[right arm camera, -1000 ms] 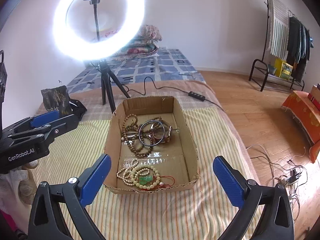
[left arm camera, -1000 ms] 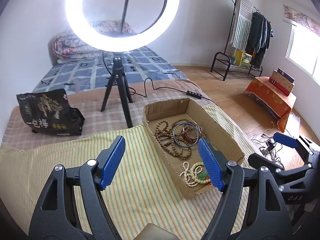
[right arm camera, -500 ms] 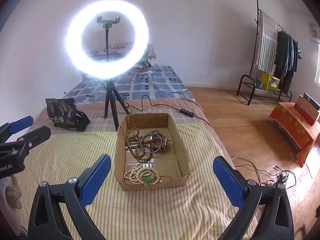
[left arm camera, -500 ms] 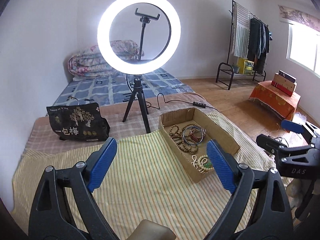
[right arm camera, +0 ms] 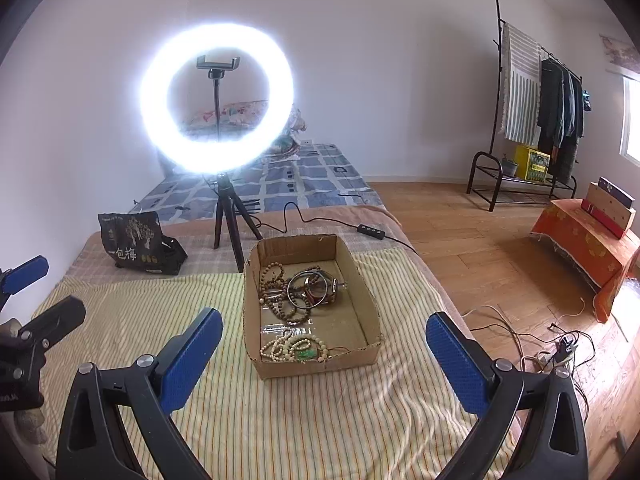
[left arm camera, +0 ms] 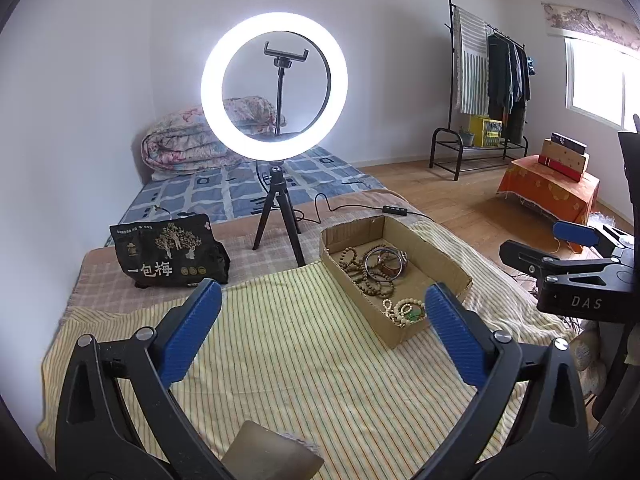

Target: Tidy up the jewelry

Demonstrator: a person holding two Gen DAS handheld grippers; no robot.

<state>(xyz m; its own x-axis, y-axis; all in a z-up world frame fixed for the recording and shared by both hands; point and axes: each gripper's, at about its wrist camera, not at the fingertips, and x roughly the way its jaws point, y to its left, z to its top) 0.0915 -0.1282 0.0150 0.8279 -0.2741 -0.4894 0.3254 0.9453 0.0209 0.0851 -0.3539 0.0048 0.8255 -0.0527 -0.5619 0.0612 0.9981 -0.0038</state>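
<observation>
A shallow cardboard box (right arm camera: 372,312) lies on a striped yellow cloth (right arm camera: 300,420); it also shows in the left wrist view (left arm camera: 448,268). Inside lie brown bead strings (right arm camera: 272,284), dark bangles (right arm camera: 310,286) and pale bead bracelets with a green piece (right arm camera: 296,350). My right gripper (right arm camera: 324,360) is open and empty, held back from the box's near wall. My left gripper (left arm camera: 322,328) is open and empty, to the left of the box over the cloth. The right gripper also shows at the right edge of the left wrist view (left arm camera: 568,256).
A lit ring light on a tripod (right arm camera: 218,100) stands behind the box, its cable and switch (right arm camera: 372,231) trailing right. A black printed bag (right arm camera: 136,246) sits at the back left. Cables lie on the wooden floor (right arm camera: 520,332) to the right.
Both grippers have pulled back and up from the box, so it looks smaller and farther. Both stay open and empty.
</observation>
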